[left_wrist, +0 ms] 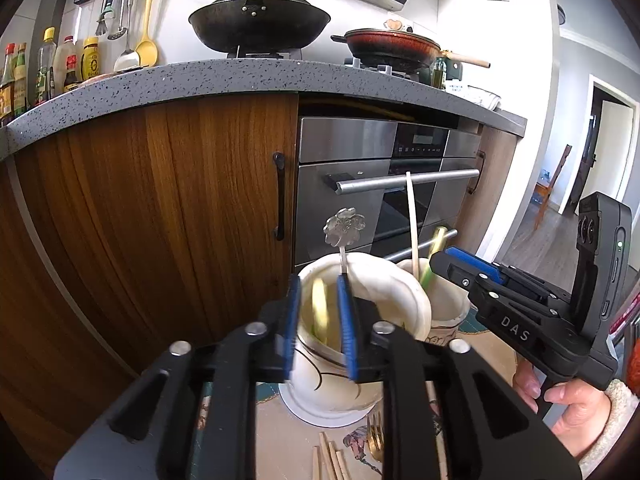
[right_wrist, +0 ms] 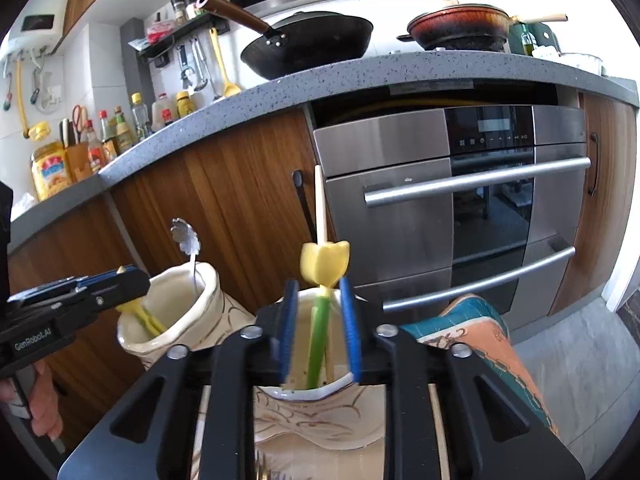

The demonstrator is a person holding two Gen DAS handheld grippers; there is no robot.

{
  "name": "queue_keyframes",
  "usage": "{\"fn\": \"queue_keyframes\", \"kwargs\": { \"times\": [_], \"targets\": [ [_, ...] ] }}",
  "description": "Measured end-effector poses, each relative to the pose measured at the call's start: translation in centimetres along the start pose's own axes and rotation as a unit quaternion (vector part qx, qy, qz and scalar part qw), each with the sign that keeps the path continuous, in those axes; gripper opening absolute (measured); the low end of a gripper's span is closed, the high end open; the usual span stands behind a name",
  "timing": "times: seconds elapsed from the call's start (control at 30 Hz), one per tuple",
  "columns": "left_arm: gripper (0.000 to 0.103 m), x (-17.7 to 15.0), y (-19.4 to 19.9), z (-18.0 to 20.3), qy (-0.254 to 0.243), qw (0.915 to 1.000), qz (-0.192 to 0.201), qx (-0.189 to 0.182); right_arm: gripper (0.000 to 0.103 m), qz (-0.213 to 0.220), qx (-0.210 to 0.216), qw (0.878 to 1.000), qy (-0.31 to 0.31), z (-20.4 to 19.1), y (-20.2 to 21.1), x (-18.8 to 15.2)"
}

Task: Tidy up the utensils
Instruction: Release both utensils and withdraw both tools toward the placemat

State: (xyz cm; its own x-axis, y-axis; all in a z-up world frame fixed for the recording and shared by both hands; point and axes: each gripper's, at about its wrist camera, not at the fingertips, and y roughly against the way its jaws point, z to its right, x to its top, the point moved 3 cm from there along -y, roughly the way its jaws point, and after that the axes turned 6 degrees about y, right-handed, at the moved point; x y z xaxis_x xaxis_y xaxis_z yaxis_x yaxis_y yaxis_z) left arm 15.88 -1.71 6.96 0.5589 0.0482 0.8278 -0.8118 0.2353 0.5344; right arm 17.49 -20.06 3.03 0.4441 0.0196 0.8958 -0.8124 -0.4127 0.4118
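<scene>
The left gripper (left_wrist: 319, 316) gaped empty over a cream jar (left_wrist: 384, 280); the right gripper (right_wrist: 319, 320) stood open around a green-stemmed stick (right_wrist: 318, 332) in another jar (right_wrist: 316, 412).

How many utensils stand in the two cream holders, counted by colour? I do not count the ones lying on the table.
Silver: 1, the flower-topped utensil in the left holder
Yellow and green: 2, the tulip utensil in the right holder and the thin utensil in the left one
Cream: 1, the stick in the right holder
Total: 4
</scene>
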Motion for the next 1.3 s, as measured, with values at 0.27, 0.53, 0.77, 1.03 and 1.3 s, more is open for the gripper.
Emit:
{"fn": "queue_keyframes", "kwargs": {
  "times": [0.27,0.53,0.77,1.03,1.3],
  "targets": [
    [0.036,-0.1,1.4,0.0,0.002,0.9999,0.009,0.006,0.039,0.033,0.0,0.999,-0.016,0.6,3.1,1.0],
    [0.061,-1.8,3.3,-1.2,0.008,0.9997,0.014,0.018,0.068,0.031,-0.004,0.999,-0.034,1.3,5.9,0.2],
    [0.08,-4.9,4.4,-2.6,0.016,0.9995,-0.004,0.027,0.089,0.007,0.001,1.0,-0.028,-0.2,8.4,-1.8],
    [0.082,-8.3,4.8,-3.2,0.006,0.9987,-0.032,0.038,0.093,-0.042,0.004,0.999,-0.019,-2.0,10.4,-5.8],
    [0.083,-11.6,4.9,-3.2,-0.004,0.997,-0.068,0.035,0.094,-0.064,-0.006,0.998,-0.007,-2.5,10.9,-7.3]
  ]
}}
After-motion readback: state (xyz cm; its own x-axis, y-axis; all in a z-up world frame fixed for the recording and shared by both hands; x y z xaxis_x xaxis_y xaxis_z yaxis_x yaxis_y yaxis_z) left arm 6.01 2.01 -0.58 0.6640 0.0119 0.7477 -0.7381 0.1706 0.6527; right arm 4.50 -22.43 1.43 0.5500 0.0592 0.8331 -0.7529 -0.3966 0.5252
